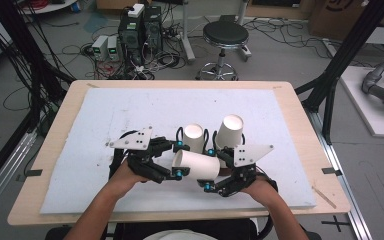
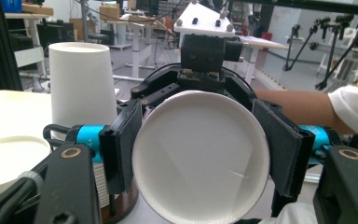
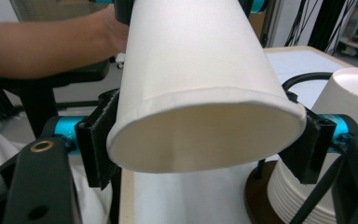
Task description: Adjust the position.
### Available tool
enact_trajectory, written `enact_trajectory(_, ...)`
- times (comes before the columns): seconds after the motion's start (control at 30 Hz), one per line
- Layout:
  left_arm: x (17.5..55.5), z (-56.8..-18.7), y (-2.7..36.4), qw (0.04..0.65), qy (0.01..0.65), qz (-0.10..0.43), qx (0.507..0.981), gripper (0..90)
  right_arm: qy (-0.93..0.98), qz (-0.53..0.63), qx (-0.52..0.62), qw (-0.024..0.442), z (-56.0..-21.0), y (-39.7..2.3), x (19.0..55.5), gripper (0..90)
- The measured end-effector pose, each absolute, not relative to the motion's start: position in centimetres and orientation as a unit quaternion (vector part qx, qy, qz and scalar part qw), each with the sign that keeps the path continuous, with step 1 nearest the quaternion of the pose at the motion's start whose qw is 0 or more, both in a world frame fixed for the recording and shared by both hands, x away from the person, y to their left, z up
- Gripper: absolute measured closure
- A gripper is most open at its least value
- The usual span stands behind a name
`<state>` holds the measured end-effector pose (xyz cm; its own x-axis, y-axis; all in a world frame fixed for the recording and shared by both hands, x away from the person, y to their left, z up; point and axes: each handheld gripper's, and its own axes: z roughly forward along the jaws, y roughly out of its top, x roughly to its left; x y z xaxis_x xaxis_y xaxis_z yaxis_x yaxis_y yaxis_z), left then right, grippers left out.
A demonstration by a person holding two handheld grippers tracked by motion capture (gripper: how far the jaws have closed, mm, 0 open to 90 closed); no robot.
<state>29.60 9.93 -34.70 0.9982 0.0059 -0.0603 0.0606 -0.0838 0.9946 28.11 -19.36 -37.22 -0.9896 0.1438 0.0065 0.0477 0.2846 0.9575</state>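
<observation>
Evenly bright, soft overhead light. Faint shadows under the white cup point(image 1: 196, 166). Slightly soft focus; background beyond it blurred.

matt white paper cup point(image 1: 196, 166) between black plastic jaws; rough white foam sheet point(image 1: 105, 115) over pale wooden table point(image 1: 67, 107).

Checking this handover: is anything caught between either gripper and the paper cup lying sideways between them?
Nothing visible is. The left gripper clamps straight onto the narrow base end of the cup, and the right gripper sits against its mouth rim. The two upturned cups stand behind, clear of both.
</observation>
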Motion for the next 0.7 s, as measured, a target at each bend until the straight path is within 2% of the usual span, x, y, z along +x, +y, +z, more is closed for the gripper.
enact_trajectory(0.13, 29.42, -34.8, 9.8, 0.669, 0.016, -0.006, 0.743, 35.2, 0.808, 0.584, 0.043, 0.065, -37.13, -19.48, 27.94, 28.6)
enact_trajectory(0.23, 29.52, -34.87, 9.82, 0.662, 0.039, 0.0, 0.748, 25.2, 0.812, 0.578, 0.041, 0.066, -37.04, -19.64, 28.05, 29.5)
enact_trajectory(0.27, 29.54, -34.91, 9.84, 0.662, 0.037, -0.001, 0.748, 24.8, 0.815, 0.575, 0.043, 0.066, -36.98, -19.72, 28.06, 29.7)
enact_trajectory(0.37, 29.5, -35.06, 9.69, 0.658, 0.026, -0.005, 0.753, 25.8, 0.823, 0.563, 0.034, 0.066, -36.93, -19.74, 28.07, 30.7)
enact_trajectory(0.47, 29.41, -35.31, 9.47, 0.655, 0.008, -0.011, 0.755, 35.5, 0.825, 0.56, 0.034, 0.063, -36.92, -19.68, 28.06, 30.7)
enact_trajectory(0.53, 29.48, -35.35, 9.52, 0.657, 0.01, -0.015, 0.754, 36.1, 0.824, 0.562, 0.035, 0.06, -36.89, -19.75, 28.06, 30.5)
enact_trajectory(0.7, 29.51, -35.32, 9.91, 0.676, 0.006, -0.015, 0.737, 36.1, 0.804, 0.591, 0.05, 0.044, -36.69, -19.75, 27.97, 20.2)
